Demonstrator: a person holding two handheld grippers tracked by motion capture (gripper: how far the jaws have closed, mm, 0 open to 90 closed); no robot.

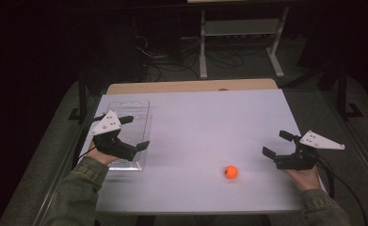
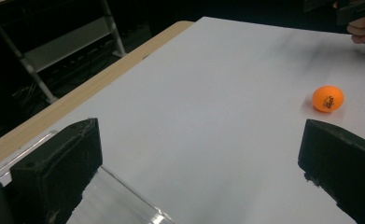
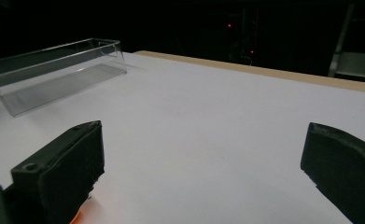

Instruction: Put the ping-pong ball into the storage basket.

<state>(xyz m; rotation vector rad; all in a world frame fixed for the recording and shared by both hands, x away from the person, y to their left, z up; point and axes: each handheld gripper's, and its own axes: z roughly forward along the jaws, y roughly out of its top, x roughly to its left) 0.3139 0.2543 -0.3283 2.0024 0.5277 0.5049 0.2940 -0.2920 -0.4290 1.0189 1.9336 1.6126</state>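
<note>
An orange ball (image 1: 230, 172) rests on the white table (image 1: 205, 122), right of centre near the front; the left gripper view shows the ball (image 2: 327, 98) ahead and to the right. A clear plastic tray (image 1: 133, 117) lies at the left of the table. My left gripper (image 1: 135, 132) hovers over the tray's near end, open, jaws wide apart and holding nothing. My right gripper (image 1: 277, 143) is open too, at the right side, a short way right of the ball. In the right gripper view the tray (image 3: 54, 70) sits far off to the left, and an orange glint shows by the left jaw.
A wooden strip (image 1: 191, 86) runs along the table's far edge. Beyond it stand a white metal frame (image 1: 240, 37) and loose cables on the dark floor. Black rails border the table on both sides.
</note>
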